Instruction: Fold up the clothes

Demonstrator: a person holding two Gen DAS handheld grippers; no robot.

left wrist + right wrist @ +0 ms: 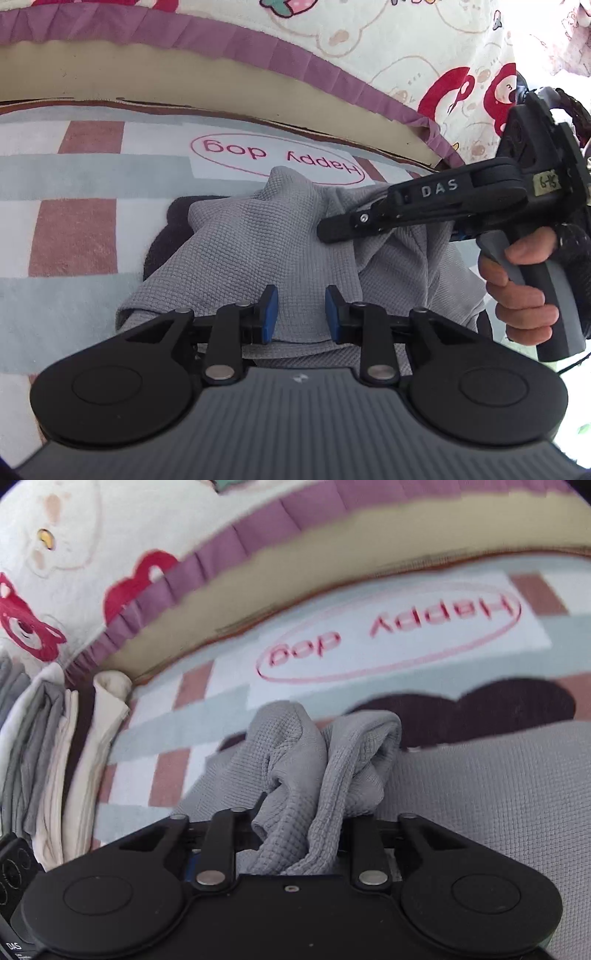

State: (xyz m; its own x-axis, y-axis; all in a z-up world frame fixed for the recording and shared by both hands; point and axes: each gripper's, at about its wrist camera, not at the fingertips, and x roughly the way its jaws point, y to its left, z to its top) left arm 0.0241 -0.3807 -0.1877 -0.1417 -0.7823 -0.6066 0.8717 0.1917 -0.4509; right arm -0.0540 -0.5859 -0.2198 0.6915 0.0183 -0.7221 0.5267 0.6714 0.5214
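A grey waffle-knit garment (pixel 258 236) lies crumpled on a checked rug. My left gripper (pixel 301 314) hovers over its near part, open, with the blue pads (pixel 271 310) apart and cloth below them. My right gripper (pixel 332 230) comes in from the right, held by a person's hand (pixel 517 291), and is shut on a raised fold of the garment. In the right wrist view a bunch of the grey garment (pixel 317 760) stands up between the fingers of my right gripper (pixel 299 812) and hides their tips. The rest of the garment spreads flat to the right.
The rug (pixel 74 229) carries a pink "Happy dog" oval (pixel 388 635) and a dark patch (pixel 480 712). A bed edge with a purple ruffle (pixel 258 48) and a cartoon-print cover runs behind. A stack of folded clothes (pixel 55 760) stands at the left in the right wrist view.
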